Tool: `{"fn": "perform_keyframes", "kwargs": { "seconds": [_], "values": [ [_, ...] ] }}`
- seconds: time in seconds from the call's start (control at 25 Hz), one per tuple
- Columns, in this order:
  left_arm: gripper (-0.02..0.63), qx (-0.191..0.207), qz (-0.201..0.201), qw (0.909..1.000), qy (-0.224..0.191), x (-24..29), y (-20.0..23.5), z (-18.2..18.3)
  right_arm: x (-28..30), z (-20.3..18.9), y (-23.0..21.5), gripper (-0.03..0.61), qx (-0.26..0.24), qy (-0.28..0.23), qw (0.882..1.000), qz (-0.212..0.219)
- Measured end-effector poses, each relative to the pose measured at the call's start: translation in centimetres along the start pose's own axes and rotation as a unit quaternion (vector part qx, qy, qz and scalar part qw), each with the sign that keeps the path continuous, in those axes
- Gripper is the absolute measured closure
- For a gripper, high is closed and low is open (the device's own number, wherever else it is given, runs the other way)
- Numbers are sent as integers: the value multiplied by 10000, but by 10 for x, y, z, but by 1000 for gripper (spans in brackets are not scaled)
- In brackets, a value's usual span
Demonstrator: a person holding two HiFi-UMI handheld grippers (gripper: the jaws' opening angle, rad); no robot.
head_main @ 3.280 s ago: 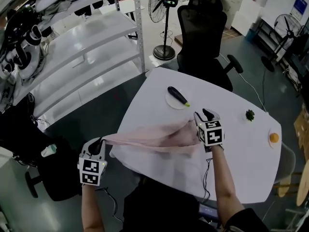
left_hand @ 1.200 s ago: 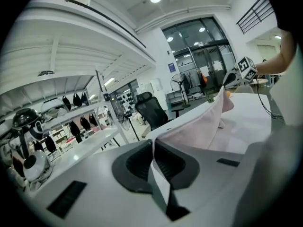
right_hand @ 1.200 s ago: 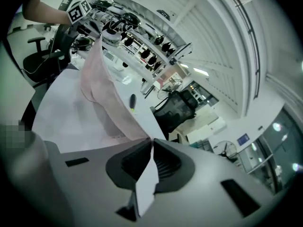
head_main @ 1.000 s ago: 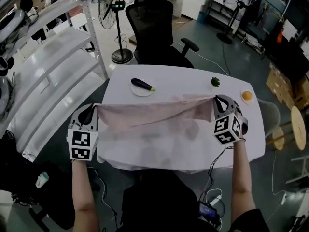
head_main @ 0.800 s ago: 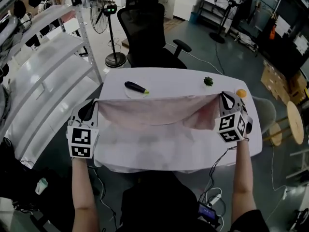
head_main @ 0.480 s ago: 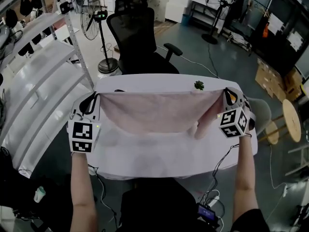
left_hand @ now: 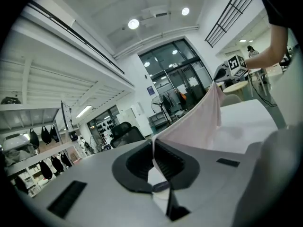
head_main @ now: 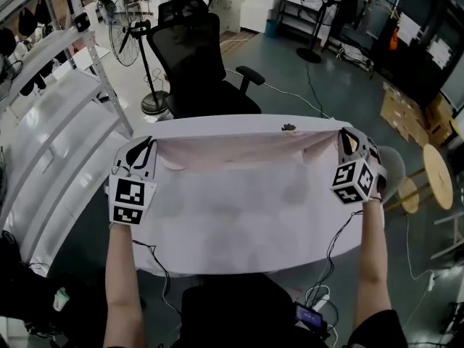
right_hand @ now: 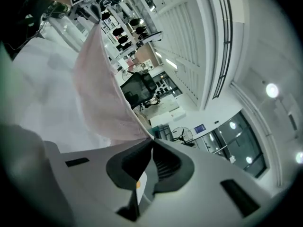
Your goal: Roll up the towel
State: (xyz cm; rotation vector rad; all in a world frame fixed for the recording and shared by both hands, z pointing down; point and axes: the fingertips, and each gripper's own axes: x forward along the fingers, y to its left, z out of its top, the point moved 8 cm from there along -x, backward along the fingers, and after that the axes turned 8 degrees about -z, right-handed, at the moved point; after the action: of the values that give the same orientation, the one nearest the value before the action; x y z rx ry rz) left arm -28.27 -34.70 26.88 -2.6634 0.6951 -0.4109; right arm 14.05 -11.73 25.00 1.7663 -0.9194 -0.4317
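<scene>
**benchwatcher:** Where's the towel in this one? On the table or up in the air?

**gripcam_fan:** Up, mostly. The pink towel (head_main: 239,149) is pulled out wide between the two claws, above the white table (head_main: 239,230). Its top edge runs pretty much straight from one side to the other, along the far side of the table. The rest hangs down toward the person. I can't tell from the head view if the bottom edge touches the tabletop.

**benchwatcher:** And the claws, do they actually have it, or is it just draped?

**gripcam_fan:** Both have it. The left gripper (head_main: 147,147) is pinched tight on the top left corner. In its own view the jaws are together with just a thin fold of cloth between them, and the towel runs off from there to the far hand. The right gripper (head_main: 344,136) is the same on the top right corner: jaws closed narrow, fabric clamped in the slot. Both point away from the person, roughly level.

**benchwatcher:** Anything else on the table?

**gripcam_fan:** A small dark green thing (head_main: 288,127) sits at the far edge, just past the towel's top edge. There's a black office chair (head_main: 199,64) behind the table and a white shelf rack (head_main: 58,122) off to the left.
</scene>
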Motion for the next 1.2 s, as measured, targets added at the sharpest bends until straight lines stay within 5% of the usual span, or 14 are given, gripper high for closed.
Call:
{"fn": "perform_keyframes", "kwargs": {
  "seconds": [0.24,0.6,1.0,1.2],
  "values": [
    [588,119,-1018,9906,904,-24,-44,-74,-57,-52,106,560,-43,476,9926,1118],
    [589,93,-2296,9534,1954,-74,-110,-168,-133,-92,213,560,148,1186,9706,2091],
    [589,521,-2949,9074,2947,-130,-157,-238,-197,-106,280,560,321,1588,9505,2652],
    [589,659,-2996,8985,3140,-145,-175,-251,-207,-115,297,557,593,1753,9405,2849]
  ]
}}
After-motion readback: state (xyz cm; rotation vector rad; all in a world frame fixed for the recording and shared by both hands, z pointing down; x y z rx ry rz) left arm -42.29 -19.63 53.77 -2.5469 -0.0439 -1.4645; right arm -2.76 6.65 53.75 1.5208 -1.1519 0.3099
